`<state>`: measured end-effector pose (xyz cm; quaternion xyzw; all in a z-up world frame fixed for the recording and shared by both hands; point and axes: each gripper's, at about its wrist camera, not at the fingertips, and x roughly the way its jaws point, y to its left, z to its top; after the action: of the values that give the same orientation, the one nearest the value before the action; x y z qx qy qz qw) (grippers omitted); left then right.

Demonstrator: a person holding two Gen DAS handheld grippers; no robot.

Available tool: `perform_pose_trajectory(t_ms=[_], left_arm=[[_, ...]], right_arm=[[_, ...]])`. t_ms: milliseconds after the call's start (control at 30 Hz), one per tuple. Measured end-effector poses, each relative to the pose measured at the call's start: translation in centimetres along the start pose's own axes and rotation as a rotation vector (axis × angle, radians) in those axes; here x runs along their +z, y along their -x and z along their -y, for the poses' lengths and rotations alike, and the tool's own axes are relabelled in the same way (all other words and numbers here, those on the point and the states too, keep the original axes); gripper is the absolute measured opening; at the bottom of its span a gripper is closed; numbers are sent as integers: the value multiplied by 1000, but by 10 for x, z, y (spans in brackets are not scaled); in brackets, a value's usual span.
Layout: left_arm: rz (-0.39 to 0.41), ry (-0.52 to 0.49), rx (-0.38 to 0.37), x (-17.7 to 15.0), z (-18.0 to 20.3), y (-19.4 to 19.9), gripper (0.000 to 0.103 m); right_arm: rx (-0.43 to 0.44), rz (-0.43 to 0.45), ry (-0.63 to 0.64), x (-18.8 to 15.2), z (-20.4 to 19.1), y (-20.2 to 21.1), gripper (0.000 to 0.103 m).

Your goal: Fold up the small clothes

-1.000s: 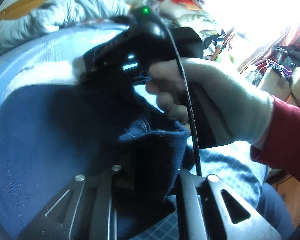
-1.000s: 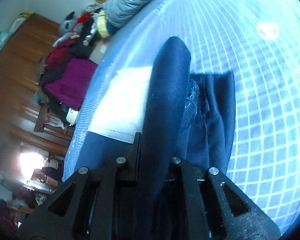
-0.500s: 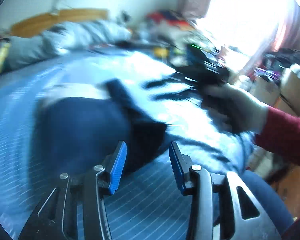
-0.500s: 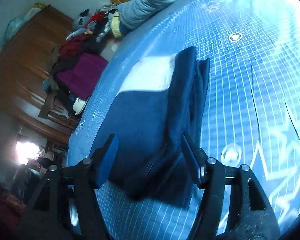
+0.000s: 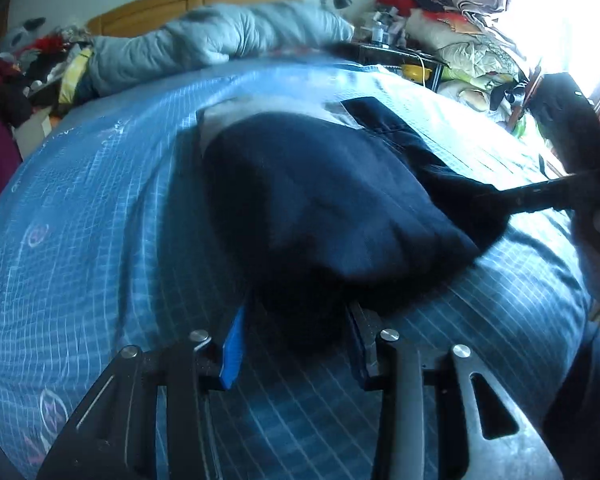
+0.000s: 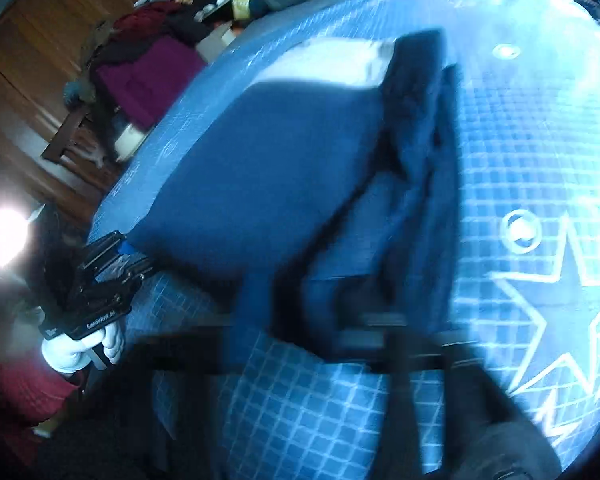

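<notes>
- Navy garment (image 5: 324,200) lies on the blue checked bed (image 5: 100,208); grey duvet (image 5: 220,36) at 12 o'clock
- Left gripper (image 5: 296,344) gapes around the garment's near edge
- Right gripper (image 6: 340,332) blurred, grip state unclear

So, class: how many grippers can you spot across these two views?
2. The left gripper sits at the dark blue garment's near edge; the right gripper, blurred, is at its side fold.

A blue checked bed (image 5: 100,208) carries a folded navy garment (image 5: 320,200) and grey quilt (image 5: 220,40).
</notes>
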<state>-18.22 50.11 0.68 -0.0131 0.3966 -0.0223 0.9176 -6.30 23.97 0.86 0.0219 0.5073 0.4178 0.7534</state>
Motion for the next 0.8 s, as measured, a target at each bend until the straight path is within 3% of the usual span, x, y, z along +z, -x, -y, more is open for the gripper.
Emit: perform_pose_trajectory(t_ms=[100,167,200,300,333,400,600,733,800], left_arm=[[70,-15,24,13,1,1,30],[122,-81,68,16,4,9,28],[107,-107,70,12,4,7,28],[-158,-258,99,-24,10,-50,27],[-104,-250,91,-28,7,-45,27],[-132,-232,71,-20,4,-45,27],[-84,-141,-11,-31,-8,-19,27],[57,-101,-46,-16,-13,30,27],[135,-90,-32,-4,-15,48,27]], right_arm=[[-11,101,-30,-2,16,33,0],[16,95,-54,-8,30,37,0],[9,76,-54,-12,33,31,0],[-10,24,-80,-30,48,14,0],[-13,18,-93,-33,51,10,0],[-25,9,-92,-38,53,8,0],[-52,54,-27,-33,45,37,0],[-73,112,22,-26,25,61,4],[-70,175,35,-16,14,75,14]])
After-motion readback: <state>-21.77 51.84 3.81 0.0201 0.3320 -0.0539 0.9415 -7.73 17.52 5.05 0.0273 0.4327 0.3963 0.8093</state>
